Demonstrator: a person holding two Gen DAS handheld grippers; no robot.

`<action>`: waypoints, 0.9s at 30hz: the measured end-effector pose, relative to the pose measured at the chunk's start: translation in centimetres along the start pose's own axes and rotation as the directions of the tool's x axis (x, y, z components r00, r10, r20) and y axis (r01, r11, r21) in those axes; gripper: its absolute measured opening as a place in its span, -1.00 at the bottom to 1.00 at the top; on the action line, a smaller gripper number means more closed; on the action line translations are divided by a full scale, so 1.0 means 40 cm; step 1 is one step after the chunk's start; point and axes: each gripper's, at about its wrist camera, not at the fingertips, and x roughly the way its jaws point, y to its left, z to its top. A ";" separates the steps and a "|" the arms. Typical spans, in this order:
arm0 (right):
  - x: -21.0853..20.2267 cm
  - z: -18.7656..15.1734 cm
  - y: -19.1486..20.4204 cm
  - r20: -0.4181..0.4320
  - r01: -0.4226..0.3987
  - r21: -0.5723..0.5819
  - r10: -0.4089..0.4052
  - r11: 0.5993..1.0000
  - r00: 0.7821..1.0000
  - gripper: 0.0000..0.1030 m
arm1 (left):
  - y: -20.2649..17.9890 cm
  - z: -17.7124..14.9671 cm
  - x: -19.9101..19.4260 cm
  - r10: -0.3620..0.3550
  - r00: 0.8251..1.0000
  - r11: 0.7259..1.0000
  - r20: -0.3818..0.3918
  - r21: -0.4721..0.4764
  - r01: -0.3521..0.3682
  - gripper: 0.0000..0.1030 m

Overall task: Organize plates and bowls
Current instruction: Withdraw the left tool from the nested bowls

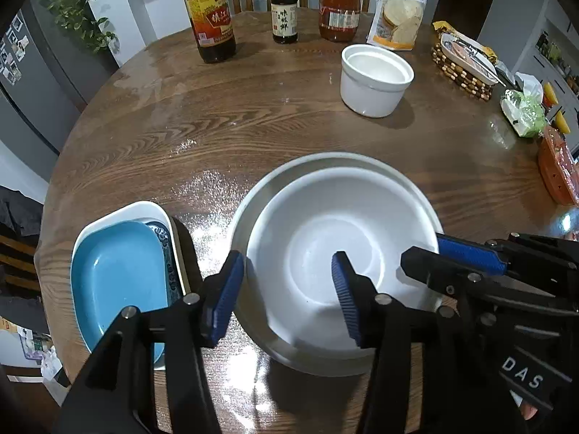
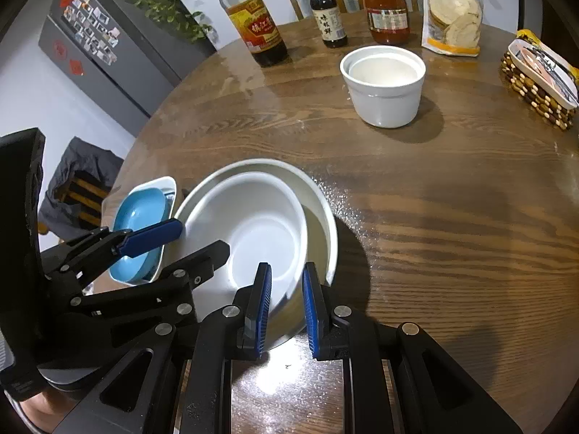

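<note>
2 white bowls (image 1: 336,238) sit nested near the front edge of the round wooden table (image 1: 253,119), the inner one tipped toward the left. Just left of them lies a white rectangular dish (image 1: 144,209) holding a blue plate (image 1: 115,275). Farther back stands 1 white ramekin (image 1: 372,79), well apart. The left gripper (image 1: 289,289) straddles the bowls' near-left rim, jaws parted and not pressing. The right gripper (image 2: 286,300) is clamped on the bowls' right rim.

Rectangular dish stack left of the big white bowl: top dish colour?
Plain light blue top dish, over a blue-patterned dish; clearest in the left wrist view.
</note>
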 end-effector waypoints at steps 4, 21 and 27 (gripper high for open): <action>-0.007 0.004 -0.010 0.009 0.006 0.013 -0.006 1.000 1.000 -0.66 | 0.002 0.004 -0.015 0.028 0.999 1.000 0.027 -0.004 -0.028 0.29; -0.056 0.015 -0.068 0.067 0.006 0.097 -0.013 0.995 0.998 0.17 | 0.014 0.023 -0.031 0.096 0.994 0.995 0.044 -0.031 -0.095 0.80; -0.085 0.023 -0.093 0.102 -0.024 0.130 0.010 0.991 0.995 0.22 | 0.008 0.030 -0.030 0.095 0.994 0.995 0.049 -0.042 -0.093 0.93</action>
